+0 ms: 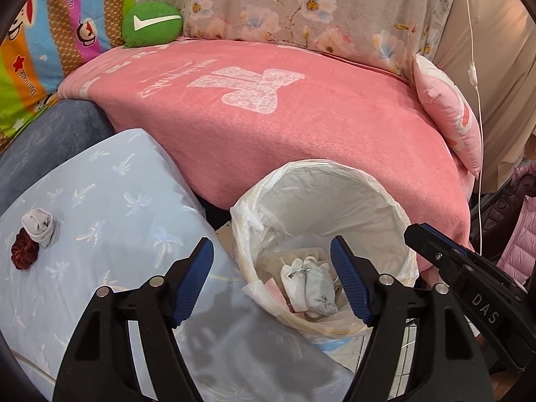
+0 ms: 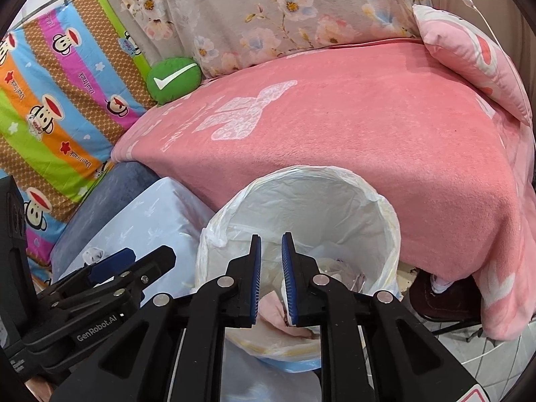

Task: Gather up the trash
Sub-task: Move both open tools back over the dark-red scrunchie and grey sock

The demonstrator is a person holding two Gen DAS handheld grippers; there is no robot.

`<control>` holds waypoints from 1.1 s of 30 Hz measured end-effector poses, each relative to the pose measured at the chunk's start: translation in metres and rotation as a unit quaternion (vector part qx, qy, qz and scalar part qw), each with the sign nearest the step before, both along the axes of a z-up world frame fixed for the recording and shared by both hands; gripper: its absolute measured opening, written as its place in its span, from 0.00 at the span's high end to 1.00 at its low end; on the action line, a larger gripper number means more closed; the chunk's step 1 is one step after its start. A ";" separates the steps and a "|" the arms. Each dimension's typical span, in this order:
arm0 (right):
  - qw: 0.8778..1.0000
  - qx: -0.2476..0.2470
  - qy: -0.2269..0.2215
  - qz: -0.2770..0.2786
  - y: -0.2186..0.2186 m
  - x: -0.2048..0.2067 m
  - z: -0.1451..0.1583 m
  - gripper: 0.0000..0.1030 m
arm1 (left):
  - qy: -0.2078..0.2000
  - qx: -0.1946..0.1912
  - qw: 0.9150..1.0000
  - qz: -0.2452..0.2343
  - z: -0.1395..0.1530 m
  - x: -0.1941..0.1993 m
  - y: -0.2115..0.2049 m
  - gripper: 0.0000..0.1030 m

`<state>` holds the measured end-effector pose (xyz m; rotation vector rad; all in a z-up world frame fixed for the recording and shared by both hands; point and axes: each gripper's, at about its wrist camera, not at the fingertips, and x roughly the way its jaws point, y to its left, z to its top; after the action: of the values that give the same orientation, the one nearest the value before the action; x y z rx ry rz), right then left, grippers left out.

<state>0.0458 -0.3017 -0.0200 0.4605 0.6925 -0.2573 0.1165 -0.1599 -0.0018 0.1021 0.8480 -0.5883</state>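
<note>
A white-lined trash bin (image 1: 361, 181) stands against the pink-covered bed; it also shows in the right wrist view (image 2: 335, 181). Inside lie white socks (image 1: 310, 284) and paper scraps. My left gripper (image 1: 271, 281) is open and empty, over the bin's near rim. My right gripper (image 2: 271, 281) hovers over the bin mouth, jaws a narrow gap apart, nothing between them; it shows at the right in the left wrist view (image 1: 435, 248). On the light blue cloth (image 1: 110, 197) to the left lie a rolled grey sock (image 1: 38, 226) and a dark red scrunchie (image 1: 23, 253).
A pink blanket (image 1: 284, 127) covers the bed behind the bin. A green check-mark cushion (image 1: 150, 23) and a pink pillow (image 1: 449, 114) lie on it. A white cable (image 1: 477, 110) hangs at right. Tiled floor (image 2: 502, 348) shows at lower right.
</note>
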 end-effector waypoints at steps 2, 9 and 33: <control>1.000 -0.002 0.001 0.005 0.004 0.001 0.001 0.81 | 0.000 -0.001 1.000 0.004 0.000 0.000 0.005 0.33; 1.000 -0.012 0.004 0.025 0.025 0.005 0.004 0.77 | 0.004 -0.006 1.000 0.022 -0.001 0.001 0.026 0.33; 0.992 -0.038 0.013 0.116 0.129 0.039 0.014 0.71 | 0.010 -0.020 0.992 0.121 -0.004 0.014 0.131 0.33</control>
<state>0.0852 -0.1722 -0.0056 0.3012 0.7521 -0.0708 0.1308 -0.0285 -0.0061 -0.0439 0.8530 -0.3787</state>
